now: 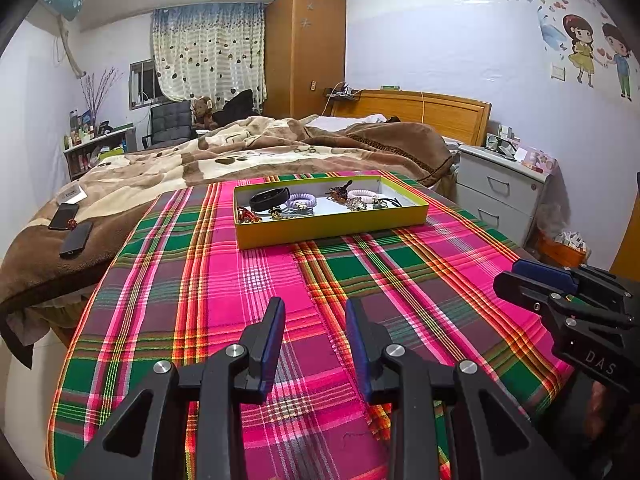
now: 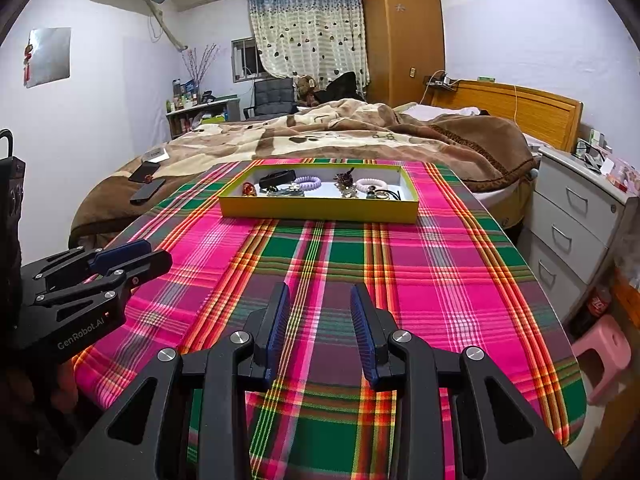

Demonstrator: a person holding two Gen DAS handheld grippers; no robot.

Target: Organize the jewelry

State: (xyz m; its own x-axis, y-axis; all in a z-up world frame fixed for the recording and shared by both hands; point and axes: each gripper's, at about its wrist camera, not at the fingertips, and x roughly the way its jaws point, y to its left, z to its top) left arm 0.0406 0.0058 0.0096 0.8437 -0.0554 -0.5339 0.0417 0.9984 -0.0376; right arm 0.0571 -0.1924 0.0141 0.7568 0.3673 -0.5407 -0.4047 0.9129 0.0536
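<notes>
Two grippers hang low over the near end of the table, and both hold nothing. The left gripper (image 1: 315,320) has its jaws spread apart with only cloth (image 1: 280,280) showing between them. The right gripper (image 2: 320,306) looks the same: jaws apart, nothing in the gap. Each one points straight ahead along the table, side by side, level and not tilted. From the right view the left one sits just off to the side, and its jaws look nearer together from that angle.

Farther out, well apart from both, sits the yellow tray (image 1: 332,230) at the far end of the cloth. All the jewelry I can see lies inside it: a black band (image 1: 269,198), a purple coil ring (image 1: 301,200), a pink coil ring (image 1: 362,194), and a few small shiny bits (image 1: 250,216) close together. None of it lies on the cloth.

This fits two times: the pieces in the tray waiting to be sorted, or all of them put away and the job done. I cannot tell which.

Any pick here needs care. The bits are small and tangled, so the jaws should come down slowly around one piece only, and not bump the tray wall.
</notes>
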